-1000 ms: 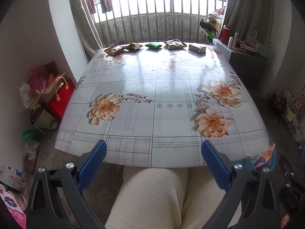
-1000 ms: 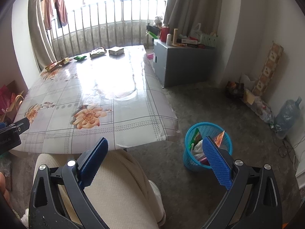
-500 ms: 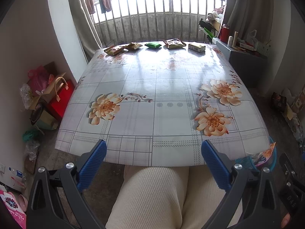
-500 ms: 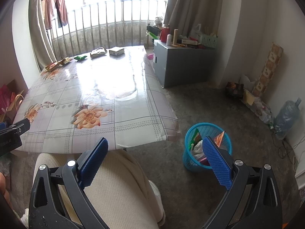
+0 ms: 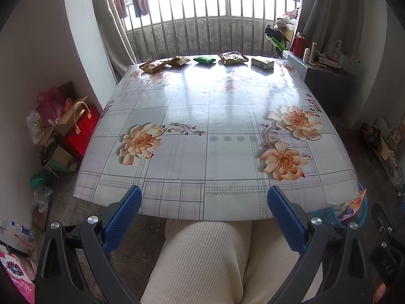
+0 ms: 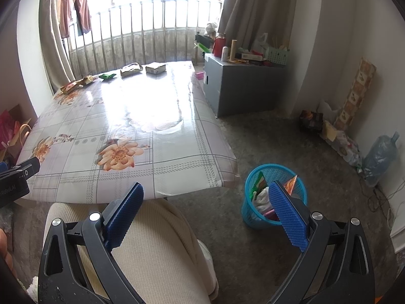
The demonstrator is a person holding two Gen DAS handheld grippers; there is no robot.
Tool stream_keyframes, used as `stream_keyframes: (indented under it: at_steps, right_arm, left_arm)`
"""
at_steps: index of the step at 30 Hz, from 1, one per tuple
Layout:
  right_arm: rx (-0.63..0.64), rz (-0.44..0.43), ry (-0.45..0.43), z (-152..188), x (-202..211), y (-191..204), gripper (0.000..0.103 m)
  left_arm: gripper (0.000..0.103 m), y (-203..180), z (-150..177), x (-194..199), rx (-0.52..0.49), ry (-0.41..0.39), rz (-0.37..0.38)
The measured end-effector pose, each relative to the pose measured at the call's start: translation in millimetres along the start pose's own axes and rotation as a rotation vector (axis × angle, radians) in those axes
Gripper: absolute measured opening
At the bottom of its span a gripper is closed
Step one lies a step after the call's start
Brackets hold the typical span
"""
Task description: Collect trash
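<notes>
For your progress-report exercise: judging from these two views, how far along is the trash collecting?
Done: the blue basket on the floor beside the table already holds some wrappers. In hand: nothing; the left claw and right claw are both open and empty, held near the person's lap. Left: five packets in a row at the table's far edge, among them a green packet and a small box.

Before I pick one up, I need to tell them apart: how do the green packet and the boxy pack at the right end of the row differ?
The green packet is solid green, flat and soft-looking; the boxy pack is pale yellowish, thicker and square-edged. The green packet lies mid-row, the boxy pack at the right end. Both rest at the table far edge.
</notes>
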State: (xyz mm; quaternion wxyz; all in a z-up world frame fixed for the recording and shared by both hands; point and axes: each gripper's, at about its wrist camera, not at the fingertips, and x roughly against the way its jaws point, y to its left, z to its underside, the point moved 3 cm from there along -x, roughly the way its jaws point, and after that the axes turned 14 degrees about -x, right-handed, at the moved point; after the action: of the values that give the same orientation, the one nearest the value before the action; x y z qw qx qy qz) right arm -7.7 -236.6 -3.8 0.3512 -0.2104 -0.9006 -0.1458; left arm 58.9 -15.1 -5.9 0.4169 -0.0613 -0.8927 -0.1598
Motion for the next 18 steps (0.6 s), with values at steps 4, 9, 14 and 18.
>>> stream_keyframes:
  at_steps: [4,9,14,18]
  right_arm:
    - [0.0,0.001,0.0,0.0,0.2,0.3,0.095]
    - [0.002,-0.001,-0.003,-0.5,0.3,0.4,0.095]
    - [0.002,0.001,-0.005,-1.2,1.6,1.1,0.095]
    - [0.002,0.001,-0.005,-1.0,1.5,1.1,0.095]
  left_arm:
    - [0.097,0.4,0.3,0.1,-0.001,0.0,0.0]
    - [0.097,0.4,0.4,0.3,0.0,-0.001,0.0]
    - [0.097,-0.6,0.3,0.4,-0.001,0.0,0.0]
    - [0.097,-0.8,0.3,0.3,-0.001,0.001,-0.001]
